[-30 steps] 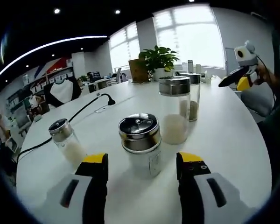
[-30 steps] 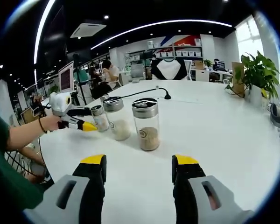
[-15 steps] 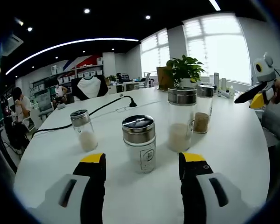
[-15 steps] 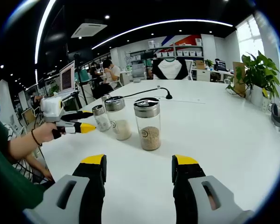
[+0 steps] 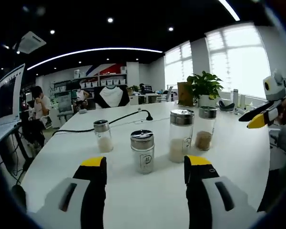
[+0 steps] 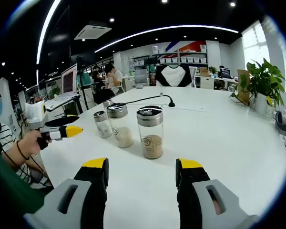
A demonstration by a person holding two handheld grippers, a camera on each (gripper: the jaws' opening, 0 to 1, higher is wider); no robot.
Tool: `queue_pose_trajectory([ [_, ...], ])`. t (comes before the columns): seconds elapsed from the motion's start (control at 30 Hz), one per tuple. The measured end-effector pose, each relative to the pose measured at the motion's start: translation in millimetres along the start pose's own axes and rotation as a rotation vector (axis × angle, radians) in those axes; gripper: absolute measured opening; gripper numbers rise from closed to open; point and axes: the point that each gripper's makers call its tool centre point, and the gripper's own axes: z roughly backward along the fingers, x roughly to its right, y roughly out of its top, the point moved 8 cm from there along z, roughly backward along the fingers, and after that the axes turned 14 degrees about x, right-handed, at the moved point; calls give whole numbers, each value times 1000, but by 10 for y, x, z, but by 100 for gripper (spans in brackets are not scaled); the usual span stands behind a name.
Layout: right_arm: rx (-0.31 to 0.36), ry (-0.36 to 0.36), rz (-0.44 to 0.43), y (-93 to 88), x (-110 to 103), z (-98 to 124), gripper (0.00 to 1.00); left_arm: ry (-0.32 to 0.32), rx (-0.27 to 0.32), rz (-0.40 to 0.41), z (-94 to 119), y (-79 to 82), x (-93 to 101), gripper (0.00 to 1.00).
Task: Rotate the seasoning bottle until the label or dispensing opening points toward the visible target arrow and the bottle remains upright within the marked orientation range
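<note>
Several seasoning bottles stand upright in a row on the white table point(image 5: 133, 200). The short steel-lidded bottle point(image 5: 142, 151) turns its label towards my left gripper point(image 5: 146, 164), which is open and a short way back from it. Beside it stand a small shaker of white powder point(image 5: 103, 136), a tall jar of white grains point(image 5: 180, 136) and a jar of brown grains point(image 5: 205, 129). My right gripper point(image 6: 142, 164) is open and empty, facing the brown-grain jar point(image 6: 150, 132) and the white-grain jar point(image 6: 119, 125). In that same view a hand holds the left gripper point(image 6: 62, 129) left of the row.
A black cable point(image 5: 124, 118) runs across the table behind the bottles. A potted plant point(image 5: 205, 86) stands at the far edge. The right gripper point(image 5: 260, 117) hovers over the table's right side. People sit at desks with monitors point(image 6: 69, 78) beyond the table.
My left gripper has drawn back from the short bottle, which now looks smaller and farther. In the right gripper view it has moved left, away from the row. The bottles stand as before.
</note>
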Motion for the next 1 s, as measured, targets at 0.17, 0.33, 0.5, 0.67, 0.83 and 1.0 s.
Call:
queue_pose_trajectory([
  [0.17, -12, 12, 10, -9, -13, -24, 57, 23, 29, 24, 153, 57, 103, 72],
  [0.33, 0, 9, 2, 8, -16, -35, 57, 17, 49, 21, 219, 121, 194, 73],
  [0.5, -5, 12, 3, 4, -22, -30, 56, 25, 61, 36, 229, 177, 199, 73],
  [0.67, -6, 6, 1, 6, -9, -24, 56, 48, 76, 28, 219, 191, 137, 73],
  [0.83, -10, 11, -2, -3, -20, -30, 56, 59, 88, 38, 217, 223, 89, 73],
  [1.0, -15, 15, -6, -17, -34, -34, 56, 70, 89, 49, 206, 232, 22, 73],
])
